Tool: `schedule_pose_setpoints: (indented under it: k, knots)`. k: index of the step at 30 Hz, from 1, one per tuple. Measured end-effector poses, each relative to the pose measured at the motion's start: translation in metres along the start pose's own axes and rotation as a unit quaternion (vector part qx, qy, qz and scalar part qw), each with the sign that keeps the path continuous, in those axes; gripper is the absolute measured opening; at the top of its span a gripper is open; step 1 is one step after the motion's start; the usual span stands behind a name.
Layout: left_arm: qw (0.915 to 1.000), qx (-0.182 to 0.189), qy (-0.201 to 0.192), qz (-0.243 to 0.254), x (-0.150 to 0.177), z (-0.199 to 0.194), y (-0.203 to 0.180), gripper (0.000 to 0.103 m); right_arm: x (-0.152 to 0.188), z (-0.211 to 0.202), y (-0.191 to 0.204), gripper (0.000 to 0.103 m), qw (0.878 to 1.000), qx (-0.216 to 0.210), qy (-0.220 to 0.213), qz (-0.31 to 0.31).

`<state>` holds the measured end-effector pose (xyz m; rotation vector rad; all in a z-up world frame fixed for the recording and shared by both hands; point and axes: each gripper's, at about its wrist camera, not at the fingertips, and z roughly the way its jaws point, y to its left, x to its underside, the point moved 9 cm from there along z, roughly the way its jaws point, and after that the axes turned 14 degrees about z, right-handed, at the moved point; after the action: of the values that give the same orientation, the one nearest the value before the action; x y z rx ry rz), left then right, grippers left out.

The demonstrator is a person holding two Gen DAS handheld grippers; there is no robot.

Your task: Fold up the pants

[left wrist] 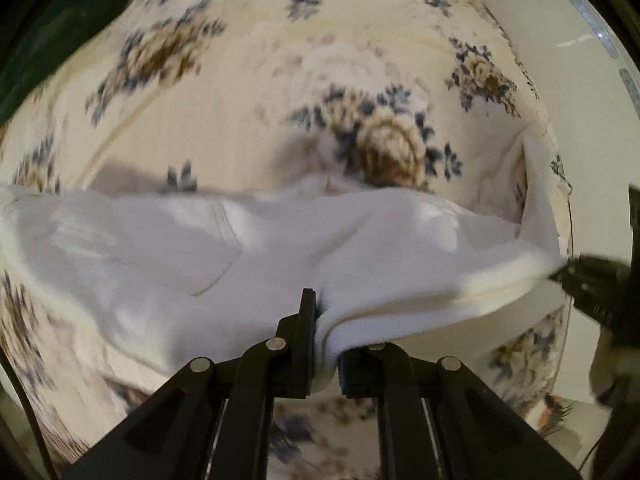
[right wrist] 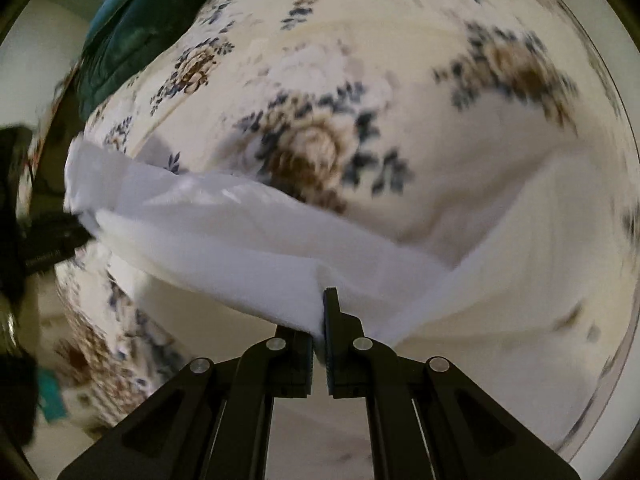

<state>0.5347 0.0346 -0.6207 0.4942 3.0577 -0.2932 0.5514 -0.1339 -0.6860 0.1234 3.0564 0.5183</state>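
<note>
A: Right, both grippers are clamped on the pants point(left wrist: 248, 248). The left gripper point(left wrist: 320, 320) has its fingers closed on a bunched fold of white cloth, and the right gripper point(right wrist: 320, 316) has its fingers closed on the same edge further along.

B: And where are the pants?

A: Stretched between the two, lifted over the floral bedspread point(left wrist: 224, 128), the free part draping down toward it.

B: How will they handle?

A: Soft and limp, I'd say, and light. They sag between the holds and crease at each pinch. Nothing stiff there, so they'll take whatever shape they're laid in. I'd keep hold at the edge, well apart, so the span stays taut and the fold comes out straight.

B: What does each camera add?

A: The left view shows a seam and what may be a pocket line, plus the other gripper dark at the right rim. The right view shows a dark green cushion point(right wrist: 136, 28) at the far side of the bed and a long pale panel running off right. Both are blurred, mind.
</note>
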Motion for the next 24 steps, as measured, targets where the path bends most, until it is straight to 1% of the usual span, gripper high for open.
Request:
schedule_pose_setpoints:
  k: [1, 2, 3, 5, 6, 9, 11, 13, 17, 19, 22, 24]
  knots:
    - [0.9998, 0.008, 0.002, -0.016, 0.011, 0.001, -0.003, 0.006, 0.01, 0.0, -0.003, 0.005, 1.0, -0.002, 0.002, 0.011]
    - [0.9997, 0.01, 0.005, -0.022, 0.02, 0.001, -0.004, 0.006, 0.025, 0.001, -0.003, 0.005, 1.0, -0.003, 0.004, 0.021]
    - [0.9995, 0.01, 0.009, -0.03, 0.031, 0.004, -0.006, 0.006, 0.032, 0.002, -0.005, 0.005, 1.0, -0.005, 0.005, 0.028]
    - [0.9989, 0.02, 0.014, -0.04, 0.049, 0.008, -0.01, 0.006, 0.057, 0.007, -0.009, 0.005, 0.999, -0.007, 0.016, 0.041]
    - [0.9986, 0.022, 0.019, -0.044, 0.058, 0.013, -0.011, 0.006, 0.063, 0.011, -0.013, 0.005, 0.999, -0.004, 0.017, 0.043]
    - [0.9972, 0.029, 0.04, -0.056, 0.083, 0.037, -0.016, 0.007, 0.089, 0.024, -0.023, 0.005, 0.998, 0.013, 0.03, 0.044]
    - [0.996, 0.035, 0.052, -0.063, 0.094, 0.055, -0.016, 0.007, 0.103, 0.039, -0.029, 0.005, 0.998, 0.024, 0.041, 0.049]
    - [0.9947, 0.035, 0.064, -0.072, 0.101, 0.075, -0.016, 0.007, 0.111, 0.053, -0.034, 0.005, 0.997, 0.045, 0.047, 0.045]
    - [0.993, 0.032, 0.077, -0.084, 0.105, 0.102, -0.013, 0.009, 0.121, 0.081, -0.043, 0.005, 0.994, 0.075, 0.061, 0.046]
    - [0.9923, 0.033, 0.08, -0.089, 0.104, 0.109, -0.011, 0.01, 0.123, 0.091, -0.044, 0.005, 0.993, 0.09, 0.064, 0.041]
    - [0.9917, 0.031, 0.079, -0.096, 0.103, 0.109, -0.01, 0.011, 0.125, 0.099, -0.045, 0.005, 0.991, 0.105, 0.069, 0.036]
    - [0.9929, 0.013, 0.077, -0.089, 0.101, 0.104, -0.012, 0.012, 0.127, 0.1, -0.043, 0.008, 0.991, 0.108, 0.072, 0.036]
